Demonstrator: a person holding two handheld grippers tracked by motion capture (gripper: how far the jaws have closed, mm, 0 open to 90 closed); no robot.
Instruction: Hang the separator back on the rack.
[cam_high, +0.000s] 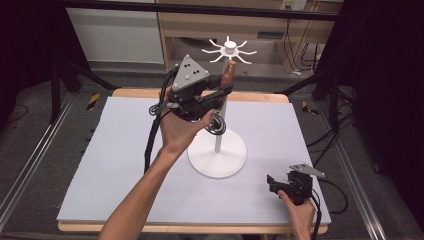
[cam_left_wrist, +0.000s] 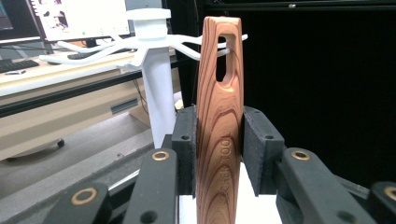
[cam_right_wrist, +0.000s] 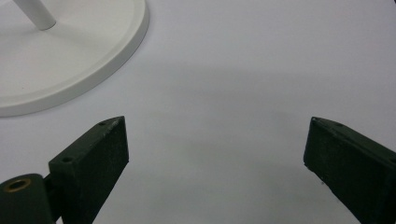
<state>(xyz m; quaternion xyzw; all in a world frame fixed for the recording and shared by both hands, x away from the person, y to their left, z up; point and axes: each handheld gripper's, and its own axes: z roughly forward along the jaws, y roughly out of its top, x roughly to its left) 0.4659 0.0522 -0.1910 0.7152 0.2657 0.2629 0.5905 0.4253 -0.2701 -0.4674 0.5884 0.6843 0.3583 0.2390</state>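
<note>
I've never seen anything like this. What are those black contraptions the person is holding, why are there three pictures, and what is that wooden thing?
A person holds a hand-worked claw in each hand. One picture looks down from above the table; the other two come from small cameras riding on each claw. On the pale table stands a white rack with curved arms on top. The left claw is shut on a wooden tool, held upright with its slotted end at one arm of the rack. The right claw rests open near the table's front edge, holding nothing.
</note>
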